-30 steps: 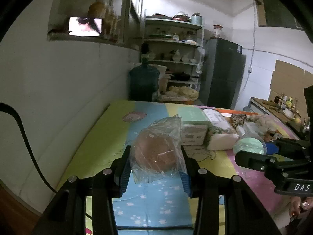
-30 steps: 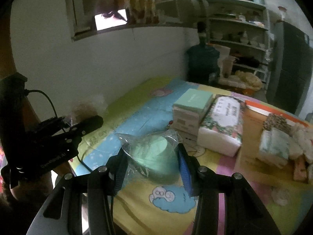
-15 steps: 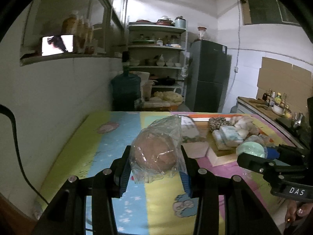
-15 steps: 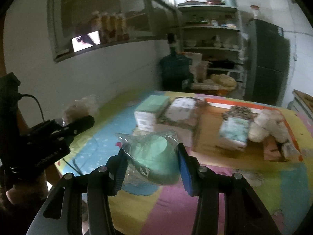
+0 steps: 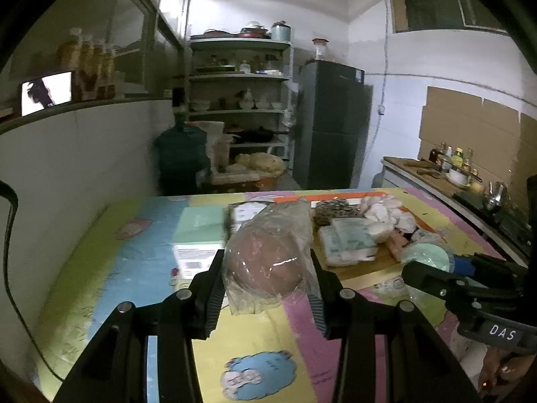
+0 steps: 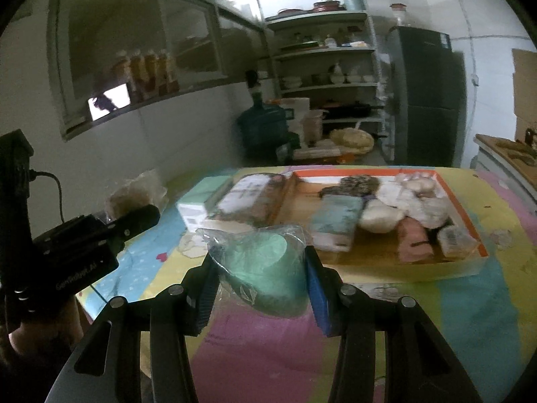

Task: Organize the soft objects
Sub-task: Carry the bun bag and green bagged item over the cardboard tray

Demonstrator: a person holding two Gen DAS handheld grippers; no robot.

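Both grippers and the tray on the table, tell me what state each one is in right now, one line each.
Left gripper: shut on the bagged brown sponge, held above the table.
Right gripper: shut on the bagged green sponge, also held up.
Orange-rimmed tray: on the table, crowded with soft items.

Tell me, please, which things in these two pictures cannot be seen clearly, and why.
- Box label, left wrist view: print too small and dim.
- Tray items, right wrist view: motion blur hides what each is.
- Brown round item, left wrist view: crinkled plastic wrap obscures its surface.
- Green item, right wrist view: its underside is hidden between the fingers.
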